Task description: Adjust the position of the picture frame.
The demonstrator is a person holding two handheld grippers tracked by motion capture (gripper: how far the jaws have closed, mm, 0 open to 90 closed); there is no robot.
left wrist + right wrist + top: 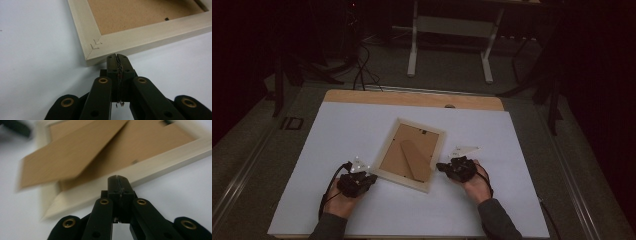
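Observation:
A pale wooden picture frame lies face down on the white table cover, its brown backing board up and its brown stand flap swung out. My left gripper rests at the frame's near left corner, jaws shut with nothing between them, tip just short of the frame's outer edge. My right gripper sits at the frame's right side rail, also shut and empty, tip close against the wood. The stand flap reaches over the rail in the right gripper view.
The white cover lies on a wooden tabletop whose back strip shows. Beyond the table stand a white desk frame and cables on a dark floor. Open white surface lies on both sides of the frame.

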